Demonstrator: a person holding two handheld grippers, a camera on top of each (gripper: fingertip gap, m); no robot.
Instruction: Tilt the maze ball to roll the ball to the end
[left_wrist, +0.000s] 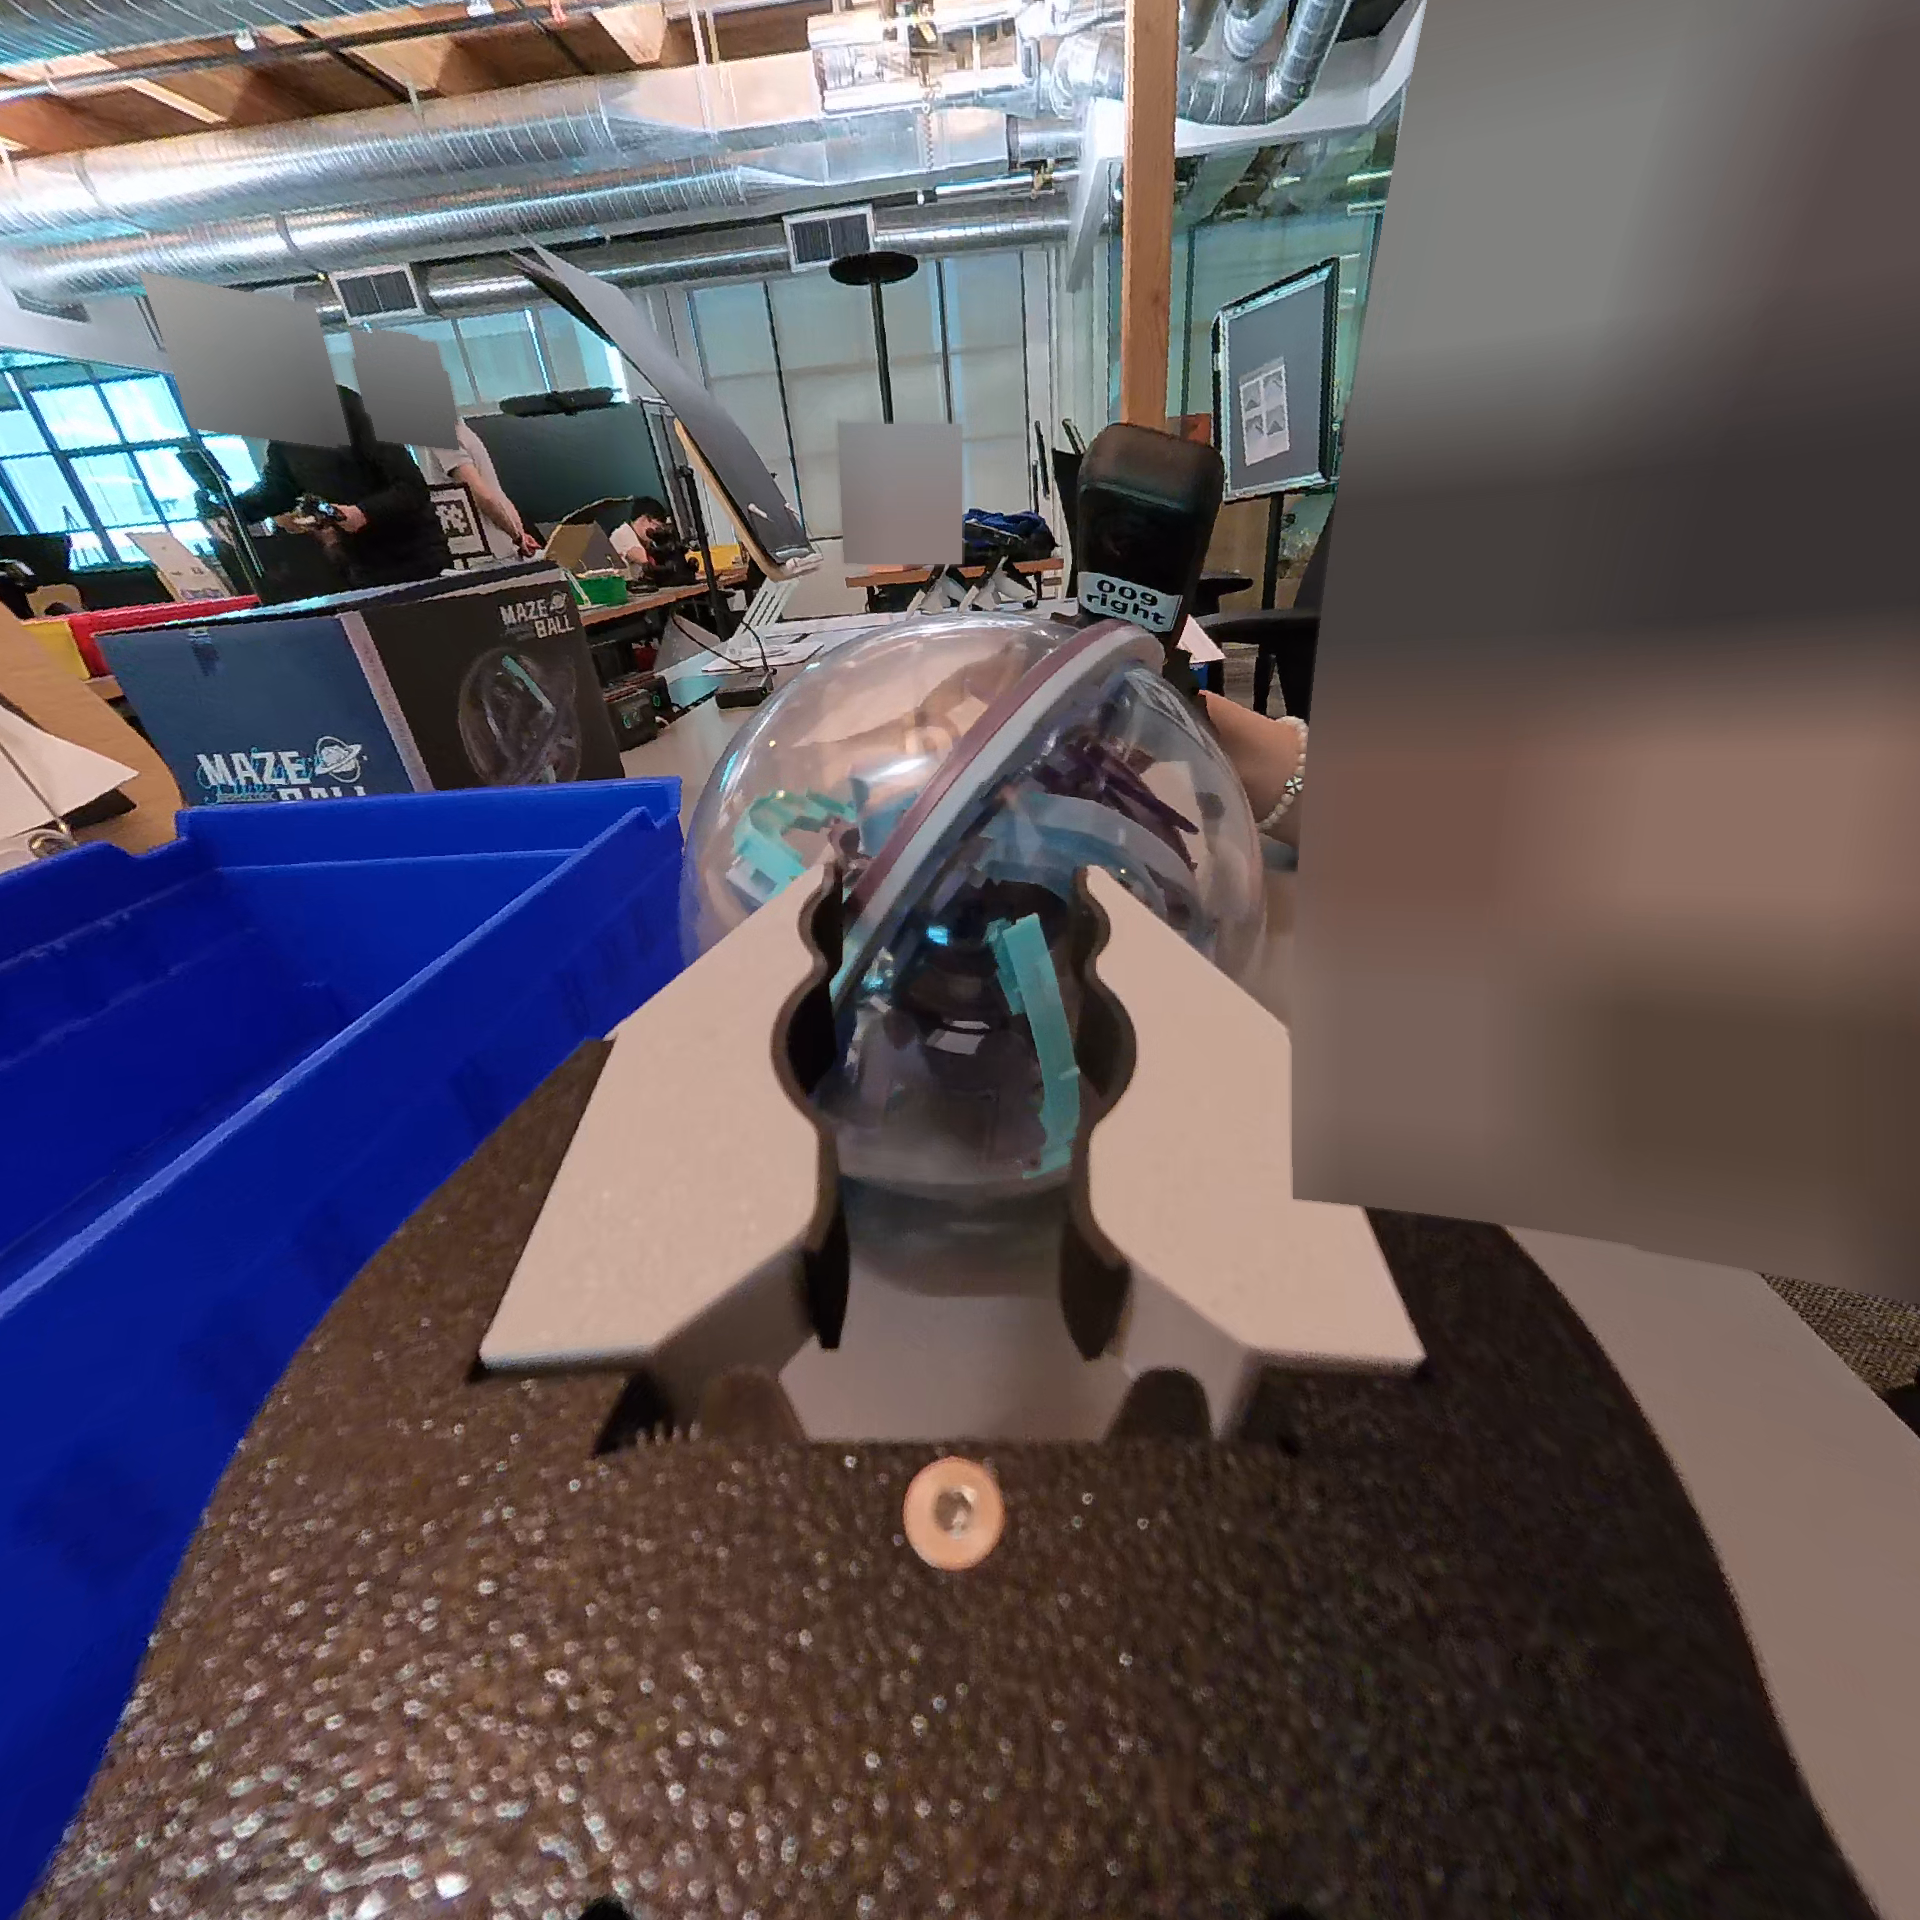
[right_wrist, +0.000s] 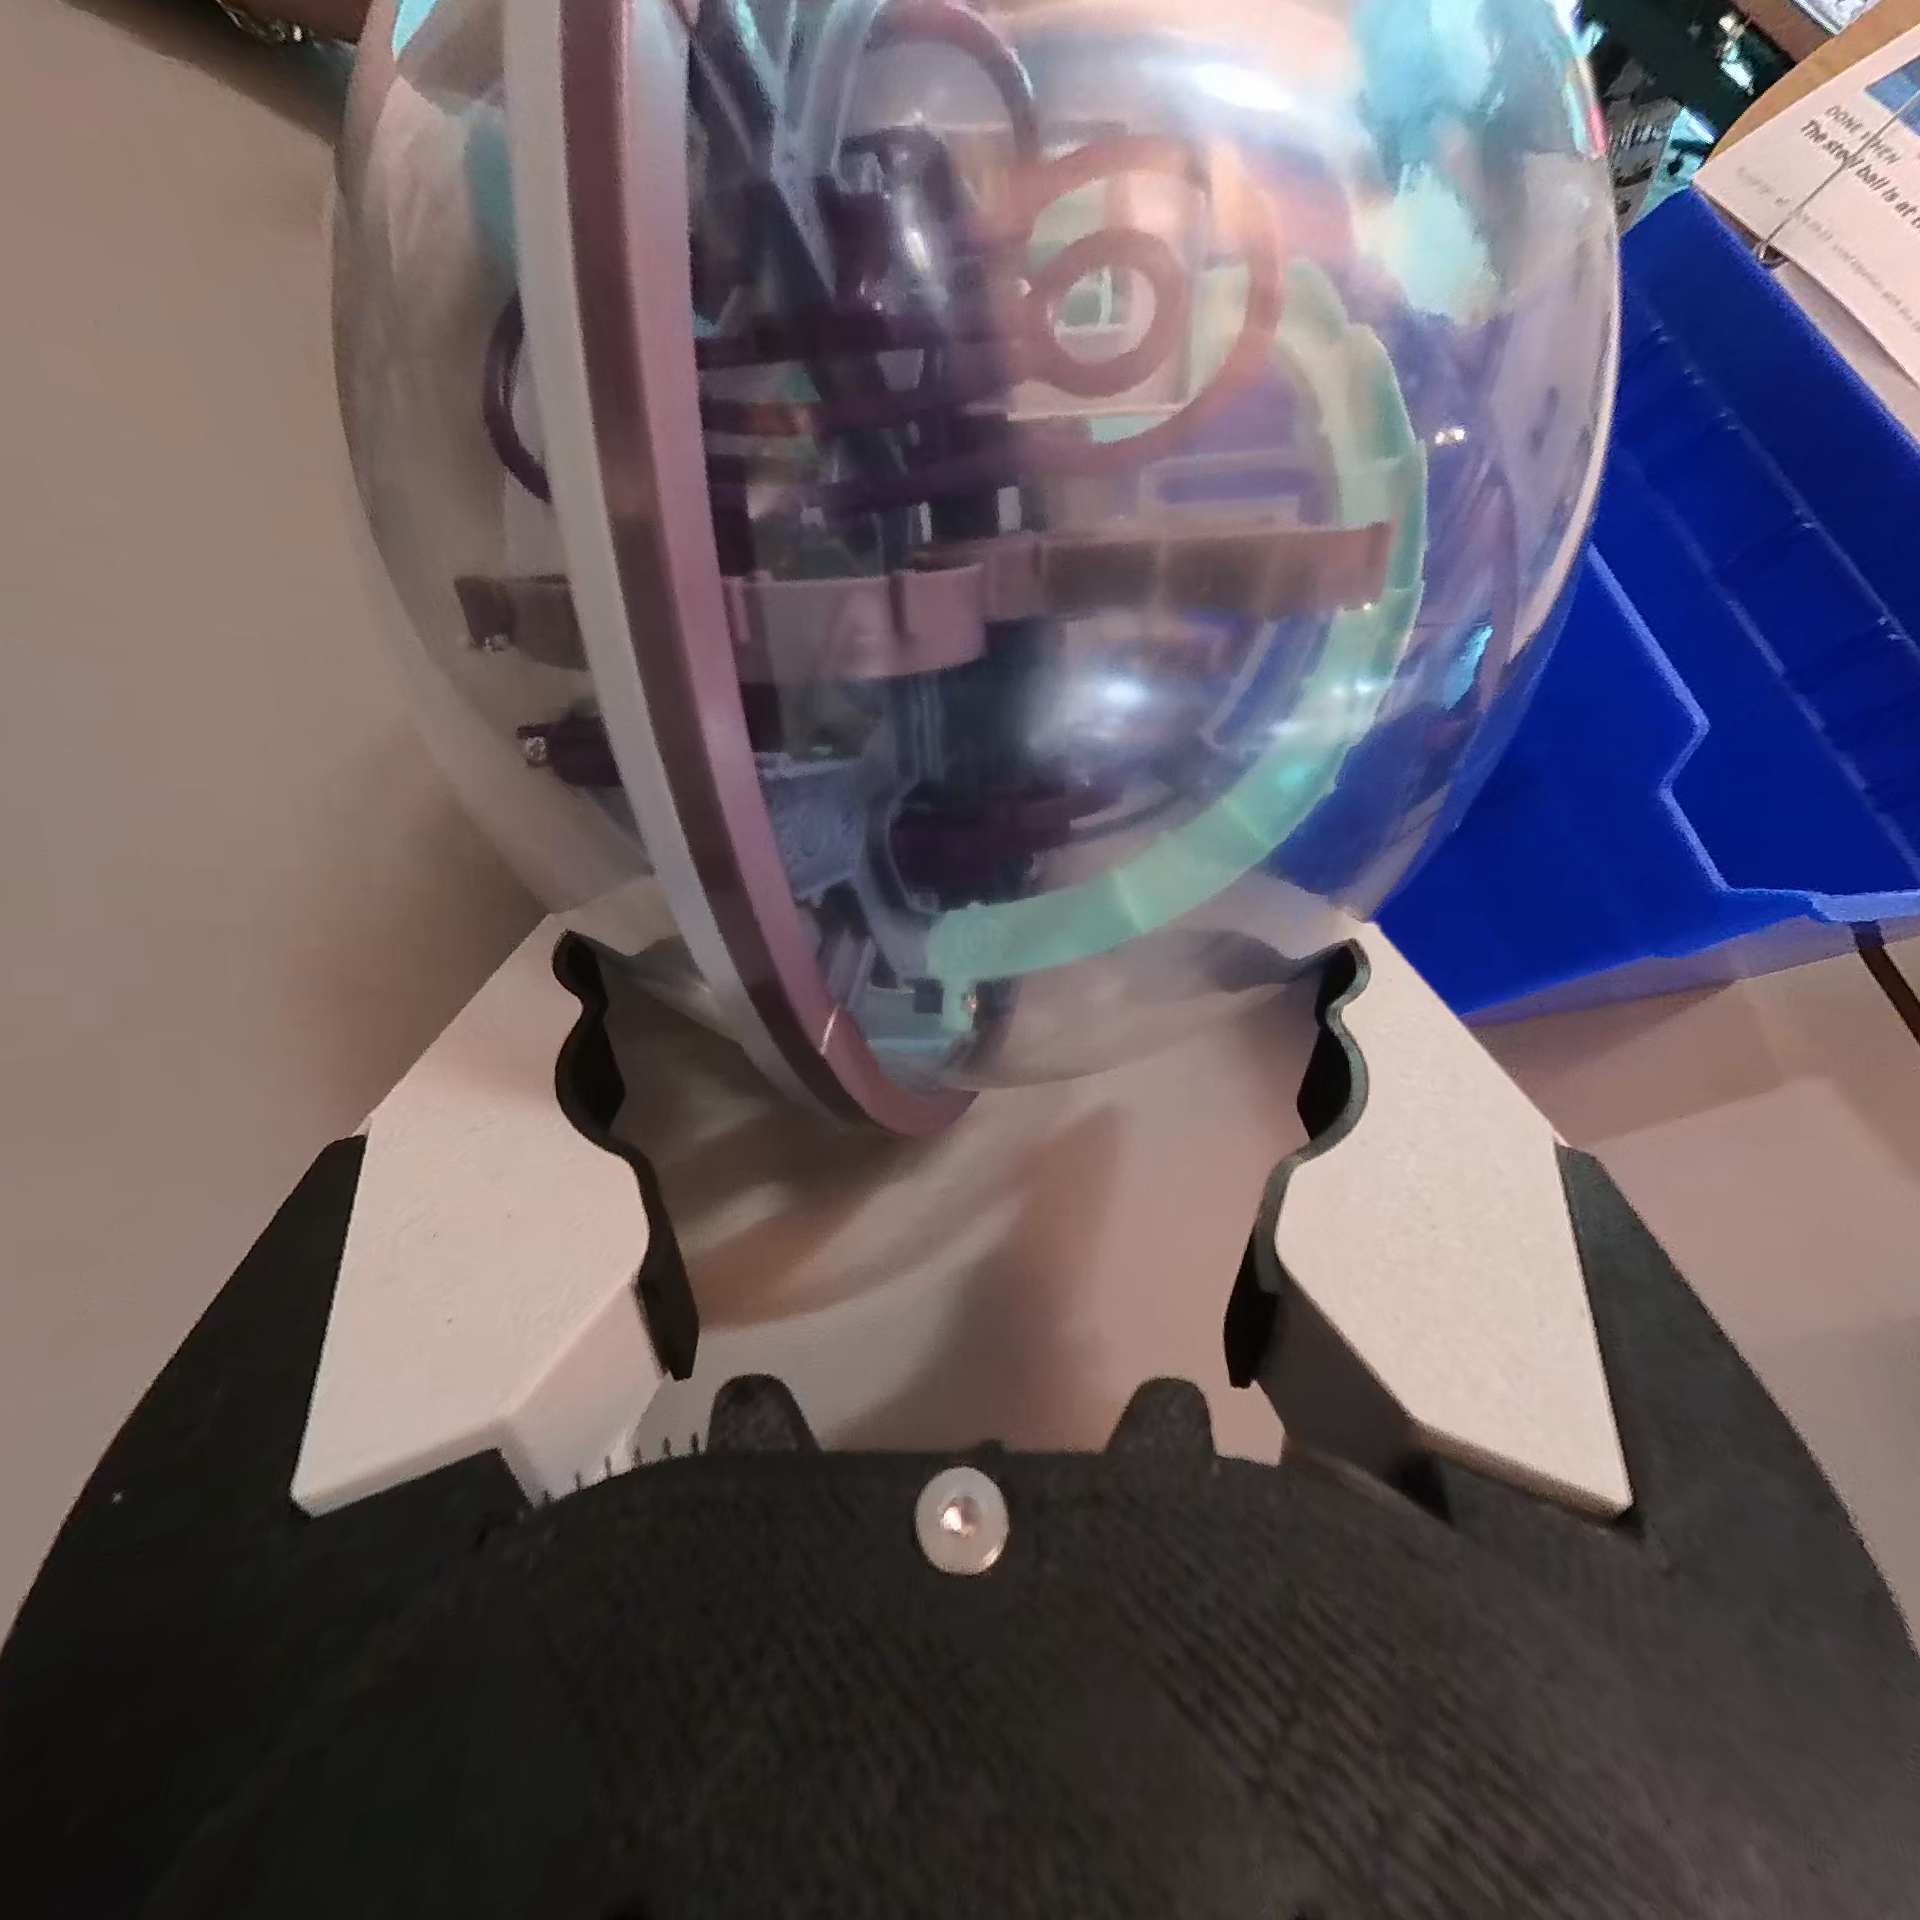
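Both tongs, left (left_wrist: 951, 1049) and right (right_wrist: 961, 1049), are cradling the maze ball (right_wrist: 977, 499) part-open above the desk (right_wrist: 208, 623), apparently without clamping, risking slippage during tilting.

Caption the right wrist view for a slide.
Open right tongs cradle the clear maze ball beside a blue bin.
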